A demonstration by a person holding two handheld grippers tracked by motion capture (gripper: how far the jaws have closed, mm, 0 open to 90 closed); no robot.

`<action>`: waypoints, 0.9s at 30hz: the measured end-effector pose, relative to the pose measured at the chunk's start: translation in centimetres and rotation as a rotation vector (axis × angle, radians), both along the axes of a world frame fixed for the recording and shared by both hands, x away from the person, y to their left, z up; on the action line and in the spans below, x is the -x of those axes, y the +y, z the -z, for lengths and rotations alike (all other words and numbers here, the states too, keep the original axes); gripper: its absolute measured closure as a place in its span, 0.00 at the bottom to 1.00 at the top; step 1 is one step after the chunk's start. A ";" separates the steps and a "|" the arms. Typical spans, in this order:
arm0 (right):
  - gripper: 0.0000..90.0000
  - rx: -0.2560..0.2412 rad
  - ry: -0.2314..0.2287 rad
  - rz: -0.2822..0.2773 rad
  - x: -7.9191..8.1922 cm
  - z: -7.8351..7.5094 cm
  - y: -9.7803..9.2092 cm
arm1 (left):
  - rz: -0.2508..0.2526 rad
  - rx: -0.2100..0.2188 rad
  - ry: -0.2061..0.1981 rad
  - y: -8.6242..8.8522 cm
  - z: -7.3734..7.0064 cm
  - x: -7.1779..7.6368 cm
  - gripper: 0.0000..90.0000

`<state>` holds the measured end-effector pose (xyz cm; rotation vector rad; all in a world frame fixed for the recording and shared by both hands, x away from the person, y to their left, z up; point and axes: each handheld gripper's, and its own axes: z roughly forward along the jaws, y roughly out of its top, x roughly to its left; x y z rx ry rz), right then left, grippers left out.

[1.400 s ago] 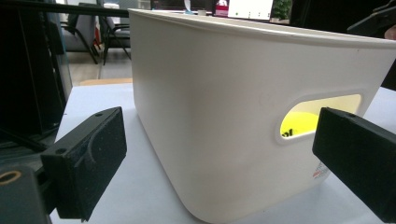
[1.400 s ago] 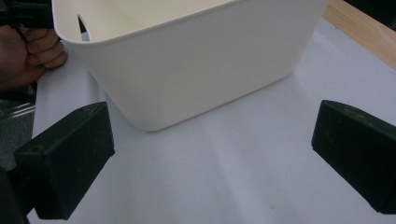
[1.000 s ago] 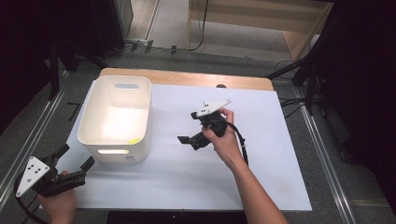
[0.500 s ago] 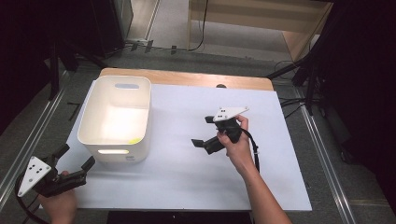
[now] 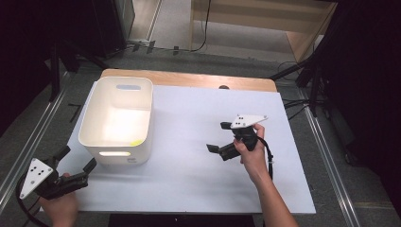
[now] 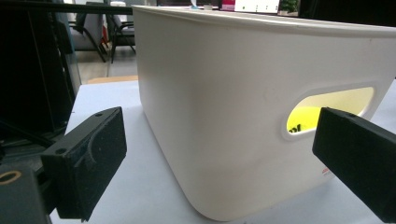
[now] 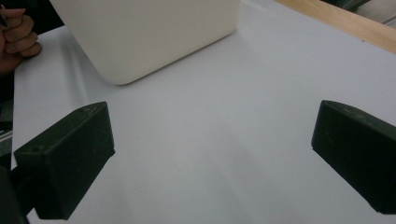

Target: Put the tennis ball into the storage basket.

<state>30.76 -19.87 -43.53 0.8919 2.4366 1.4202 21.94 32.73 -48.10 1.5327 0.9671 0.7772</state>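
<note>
A white plastic bin [image 5: 116, 118] with cut-out handles stands at the left of the white table top [image 5: 189, 184]. Something yellow [image 5: 136, 142] lies inside it at the near wall, and it glows through the handle slot [image 6: 303, 116] in the left gripper view. My left gripper [image 5: 77, 158] is open at the table's near-left corner, pointing at the bin's near wall [image 6: 224, 93], with nothing between its jaws. My right gripper [image 5: 218, 137] hangs open over the bare sheet right of centre, jaws empty and aimed leftward at the bin [image 7: 149, 32].
A wooden edge [image 5: 189, 80] runs along the table's far side. Metal rails [image 5: 326, 156] flank both sides, with cables on the floor beyond. The person's left hand [image 7: 16, 39] appears at the top left of the right gripper view.
The right gripper has moved to the right and slightly nearer, away from the bin, staying open. The left gripper has stayed in place.
</note>
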 end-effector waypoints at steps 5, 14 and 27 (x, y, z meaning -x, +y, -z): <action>0.00 -0.007 -0.004 0.023 0.5 0.5 -1.2 | -0.001 0.001 -0.001 0.0 0.0 0.0 0.03; 0.00 -0.020 -0.012 0.082 1.4 1.2 -3.3 | 0.003 -0.011 -0.006 -0.2 0.0 0.0 0.03; 0.00 -0.035 -0.020 0.138 2.7 2.6 -5.8 | 0.002 -0.019 -0.001 -0.3 0.0 0.0 0.03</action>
